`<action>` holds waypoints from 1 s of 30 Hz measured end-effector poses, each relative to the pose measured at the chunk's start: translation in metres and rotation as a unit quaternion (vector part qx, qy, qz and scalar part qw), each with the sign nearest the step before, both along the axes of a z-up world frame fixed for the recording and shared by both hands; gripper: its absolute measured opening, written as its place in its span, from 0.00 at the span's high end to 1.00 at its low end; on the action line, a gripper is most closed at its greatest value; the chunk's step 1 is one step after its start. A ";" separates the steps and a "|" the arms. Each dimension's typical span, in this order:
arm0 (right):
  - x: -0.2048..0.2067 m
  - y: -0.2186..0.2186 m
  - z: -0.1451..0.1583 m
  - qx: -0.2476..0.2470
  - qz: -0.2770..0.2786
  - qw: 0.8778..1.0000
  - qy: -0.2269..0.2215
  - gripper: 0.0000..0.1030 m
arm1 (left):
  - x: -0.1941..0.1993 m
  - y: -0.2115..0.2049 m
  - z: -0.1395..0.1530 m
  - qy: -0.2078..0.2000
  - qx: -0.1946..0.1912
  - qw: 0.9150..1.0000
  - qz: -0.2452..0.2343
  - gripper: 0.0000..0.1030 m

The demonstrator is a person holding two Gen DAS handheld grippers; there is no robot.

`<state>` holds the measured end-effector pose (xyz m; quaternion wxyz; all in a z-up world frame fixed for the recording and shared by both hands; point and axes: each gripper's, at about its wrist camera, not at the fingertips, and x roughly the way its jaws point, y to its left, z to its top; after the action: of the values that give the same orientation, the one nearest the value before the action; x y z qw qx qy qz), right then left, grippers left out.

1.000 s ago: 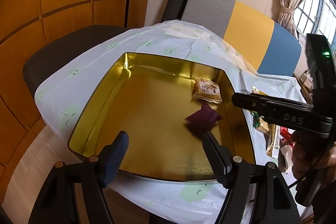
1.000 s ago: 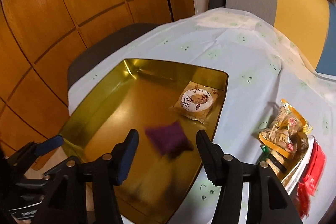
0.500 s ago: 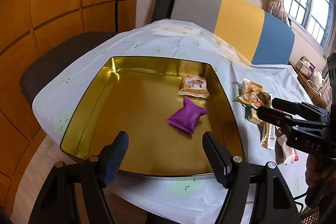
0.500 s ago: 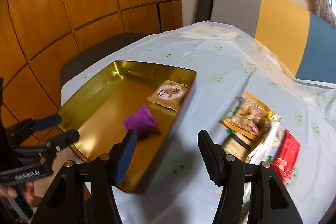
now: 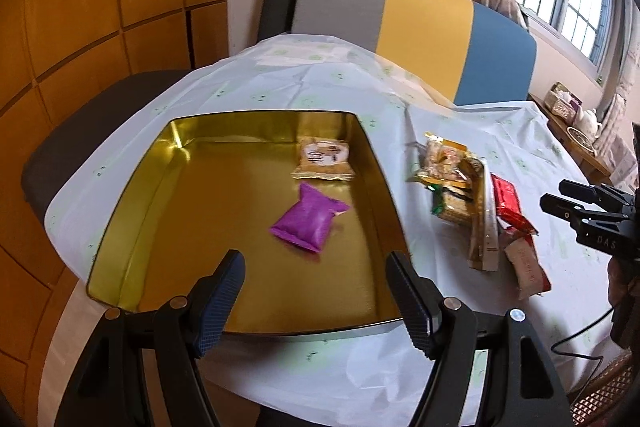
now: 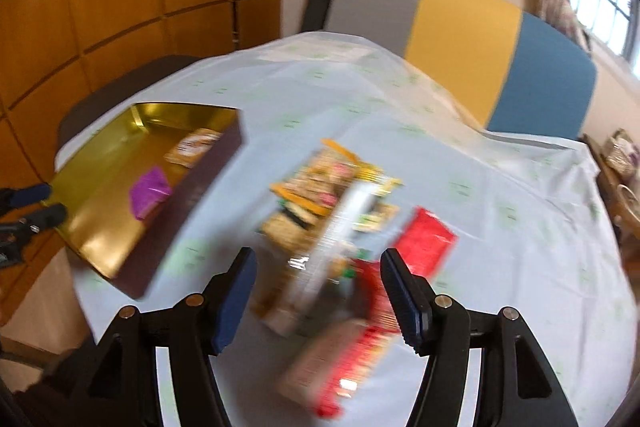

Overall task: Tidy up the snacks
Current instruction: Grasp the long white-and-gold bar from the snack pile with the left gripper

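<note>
A gold tin tray [image 5: 120, 203] [image 6: 104, 251] lies on the white tablecloth. Inside it rest a purple snack packet [image 5: 308, 223] [image 6: 150, 191] and a tan cookie packet [image 5: 325, 163] [image 6: 192, 147]. Right of the tray lies a pile of snack packets [image 5: 476, 211] [image 6: 332, 227], some red. My left gripper [image 5: 316, 297] hovers open over the tray's near edge, nothing between its fingers. My right gripper [image 6: 316, 291] hangs above the pile, its jaws opening and holding nothing; the view is blurred. It also shows at the right edge in the left wrist view [image 5: 576, 199].
A bench back [image 5: 420, 27] in grey, yellow and blue stands behind the table. A dark chair seat [image 5: 80, 131] sits at the left by wooden wall panels. A side shelf [image 5: 576, 135] with small items is at the far right, under a window.
The purple packet dropped from the right gripper into the tray and came to rest. The right gripper swung right, from over the tray to over the pile. The left gripper shifted slightly.
</note>
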<state>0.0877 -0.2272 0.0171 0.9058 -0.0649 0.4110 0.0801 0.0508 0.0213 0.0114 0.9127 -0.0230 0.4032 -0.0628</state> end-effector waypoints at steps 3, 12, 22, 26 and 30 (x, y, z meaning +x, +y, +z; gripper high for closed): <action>-0.003 -0.032 0.001 -0.014 -0.026 1.000 0.000 0.35 | 0.006 -0.008 0.000 0.010 -0.001 1.000 -0.008 0.28; -0.004 -0.121 -0.019 0.007 -0.117 0.993 0.011 0.34 | 0.028 -0.062 0.016 0.017 0.009 0.996 -0.085 0.39; 0.002 -0.141 -0.022 0.053 -0.163 0.985 0.034 0.34 | 0.082 -0.165 -0.009 0.064 0.014 0.982 -0.177 0.48; 0.001 -0.147 -0.020 0.062 -0.181 0.981 0.038 0.33 | 0.103 -0.202 -0.029 0.084 0.012 0.975 -0.205 0.48; 0.003 -0.153 -0.020 0.072 -0.192 0.978 0.041 0.33 | 0.123 -0.221 -0.048 0.108 0.020 0.973 -0.202 0.48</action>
<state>0.0907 -0.3806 -0.0027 0.8888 0.0843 0.4459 -0.0633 0.1743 -0.1997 -0.0365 0.8325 0.0708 0.4970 -0.2346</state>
